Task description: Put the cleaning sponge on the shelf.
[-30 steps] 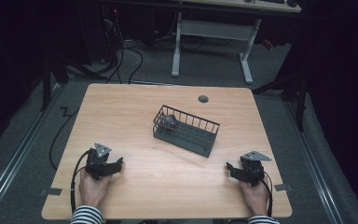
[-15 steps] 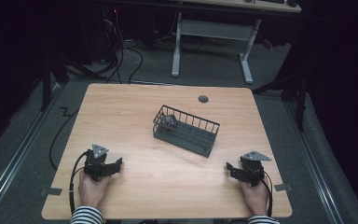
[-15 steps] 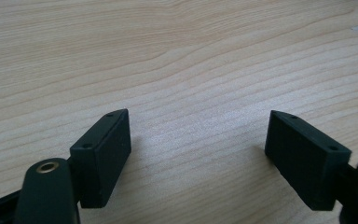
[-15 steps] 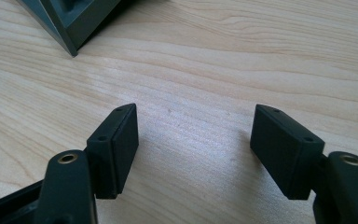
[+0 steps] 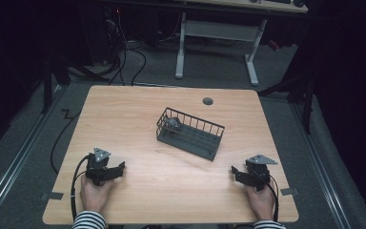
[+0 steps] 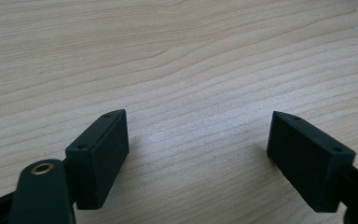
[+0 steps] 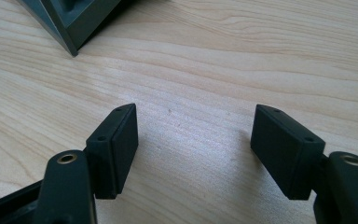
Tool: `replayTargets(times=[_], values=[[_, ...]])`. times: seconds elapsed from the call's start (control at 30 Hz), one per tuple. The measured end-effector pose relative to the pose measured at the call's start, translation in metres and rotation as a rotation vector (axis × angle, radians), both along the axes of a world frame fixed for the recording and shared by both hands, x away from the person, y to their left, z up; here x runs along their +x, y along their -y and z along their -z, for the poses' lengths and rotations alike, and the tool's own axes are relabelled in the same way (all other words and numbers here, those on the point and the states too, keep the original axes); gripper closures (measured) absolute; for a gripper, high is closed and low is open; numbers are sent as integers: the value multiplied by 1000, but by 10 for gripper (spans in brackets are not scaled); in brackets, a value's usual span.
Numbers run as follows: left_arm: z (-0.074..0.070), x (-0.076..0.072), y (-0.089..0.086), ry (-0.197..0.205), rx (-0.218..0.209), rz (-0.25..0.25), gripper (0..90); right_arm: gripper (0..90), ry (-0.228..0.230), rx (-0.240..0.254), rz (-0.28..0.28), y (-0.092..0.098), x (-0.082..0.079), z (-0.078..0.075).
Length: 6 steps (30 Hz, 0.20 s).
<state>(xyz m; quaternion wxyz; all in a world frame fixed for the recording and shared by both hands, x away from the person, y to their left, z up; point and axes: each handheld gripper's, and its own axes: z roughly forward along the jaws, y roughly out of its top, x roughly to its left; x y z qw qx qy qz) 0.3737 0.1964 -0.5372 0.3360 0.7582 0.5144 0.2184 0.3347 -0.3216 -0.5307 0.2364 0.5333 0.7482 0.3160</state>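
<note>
Though dim, basket point(image 5: 190, 135) holds something unclear.

The small grey object point(image 5: 172, 123) in the wire basket point(image 5: 190, 134) is too small to identify. In the right gripper view, the top edge cuts off the basket, leaving one corner. The sleeves point(image 5: 88, 221) are cut at the bottom edge.

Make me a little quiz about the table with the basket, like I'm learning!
1. True or false: both grippers are open.
2. Where in the wire basket does the small grey thing lie: A) far-left end, B) near-right end?
3. Fill in: the left gripper and right gripper rest on the wooden ____.

Key: 1 true; 2 A; 3 table.
</note>
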Motion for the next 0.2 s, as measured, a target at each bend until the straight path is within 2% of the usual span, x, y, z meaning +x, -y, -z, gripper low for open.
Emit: replayTargets(times=[0.2], values=[[0,0,0,-2,-2,4,200,322,0,0,0,0,0,0]])
